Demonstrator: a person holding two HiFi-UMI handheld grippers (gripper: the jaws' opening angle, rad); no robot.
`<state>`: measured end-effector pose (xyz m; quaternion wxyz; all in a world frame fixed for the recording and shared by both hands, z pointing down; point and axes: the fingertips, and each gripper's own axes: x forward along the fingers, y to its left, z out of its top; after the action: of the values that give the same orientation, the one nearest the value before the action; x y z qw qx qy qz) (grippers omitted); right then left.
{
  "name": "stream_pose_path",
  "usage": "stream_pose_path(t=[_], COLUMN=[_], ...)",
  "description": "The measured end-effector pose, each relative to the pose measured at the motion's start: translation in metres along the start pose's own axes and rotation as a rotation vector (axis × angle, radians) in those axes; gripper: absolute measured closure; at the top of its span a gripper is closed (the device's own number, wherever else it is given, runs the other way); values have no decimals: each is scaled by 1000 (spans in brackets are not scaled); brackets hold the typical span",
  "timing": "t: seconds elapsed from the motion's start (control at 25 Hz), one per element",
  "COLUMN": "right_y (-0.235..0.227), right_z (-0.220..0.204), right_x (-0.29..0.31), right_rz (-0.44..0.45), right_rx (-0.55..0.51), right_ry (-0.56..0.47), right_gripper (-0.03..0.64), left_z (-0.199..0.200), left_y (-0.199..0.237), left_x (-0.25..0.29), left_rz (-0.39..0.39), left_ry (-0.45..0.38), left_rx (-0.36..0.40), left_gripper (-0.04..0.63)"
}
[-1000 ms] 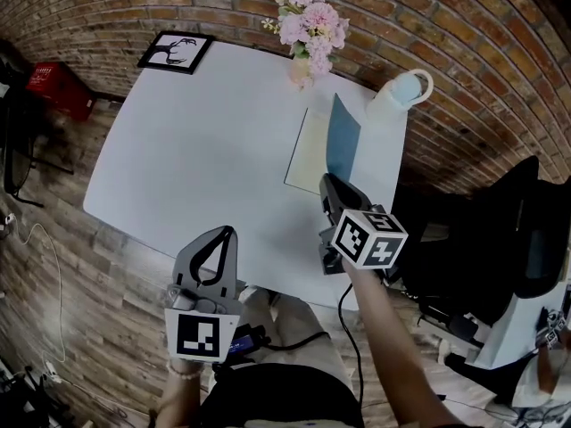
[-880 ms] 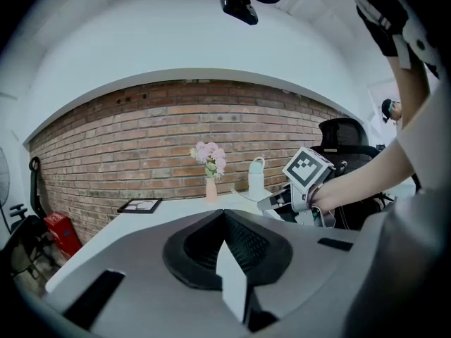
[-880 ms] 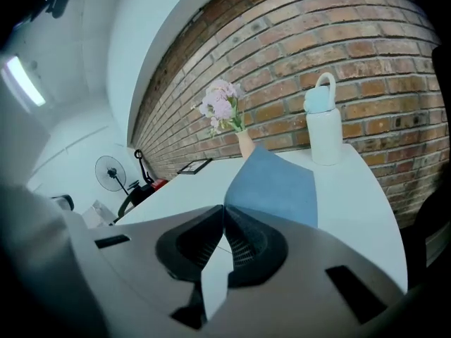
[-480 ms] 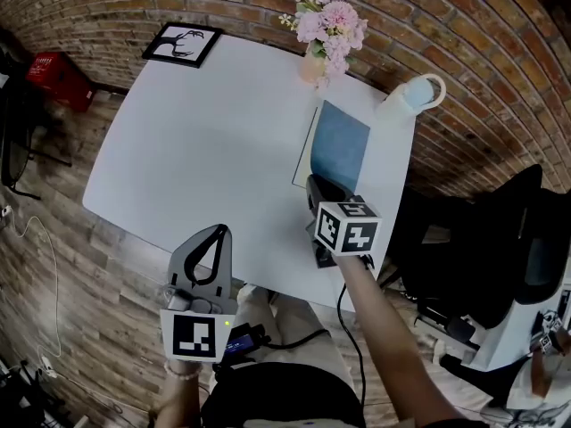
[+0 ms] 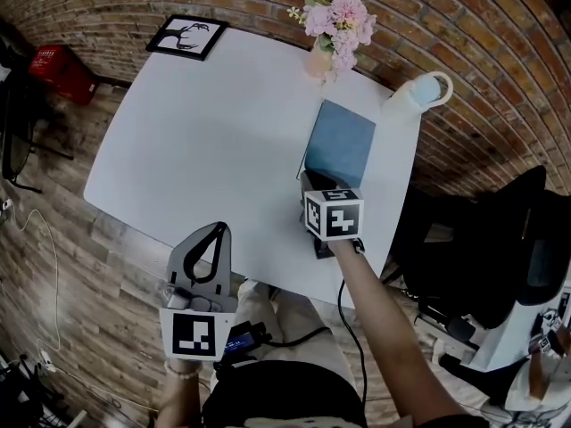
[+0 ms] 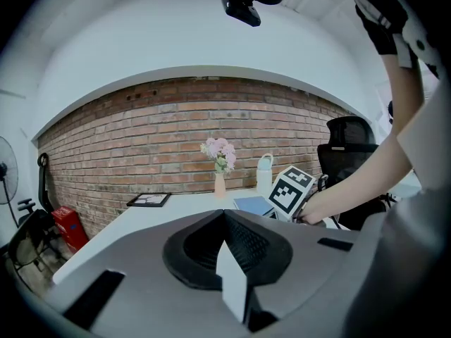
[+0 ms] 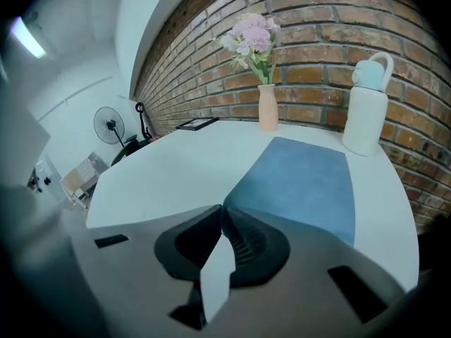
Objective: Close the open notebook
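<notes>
Soft, even indoor light fills all 3 views; the white table is bright, with faint shadows. Fisheye distortion bows the brick wall, corners darken to black, and the nearest foreground blurs slightly.

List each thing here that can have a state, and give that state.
notebook: closed, lying flat, blue cover up.
bottle: upright, capped.
flower vase: upright.
picture frame: lying flat.
left gripper: shut, empty.
right gripper: shut, empty.
</notes>
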<state>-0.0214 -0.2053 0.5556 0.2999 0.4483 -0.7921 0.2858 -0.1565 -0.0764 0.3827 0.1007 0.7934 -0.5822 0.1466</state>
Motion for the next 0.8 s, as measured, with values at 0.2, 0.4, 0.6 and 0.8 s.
stream_pose_path(t=[0.2,0.4,0.6,0.8], right_y=[8,18,13,-12], right_z=[-2,1,17,33], right_x=[2,-4,-34,-88], right_rz=[47,165,175,108], right_rx=[10,110,131,133], right_ry=[4,-38,-144,-273], right_gripper=[541,449,437,533], left_z=[1,6,21,41], left_y=[-3,-10,-20,-34], left_x=[-1,-2,1,4], left_rz=[-5,-18,-36,-63], left_ry=[3,-10,-42,-79], left_rx=[2,22,43,67], left_gripper=[578,578,578,578])
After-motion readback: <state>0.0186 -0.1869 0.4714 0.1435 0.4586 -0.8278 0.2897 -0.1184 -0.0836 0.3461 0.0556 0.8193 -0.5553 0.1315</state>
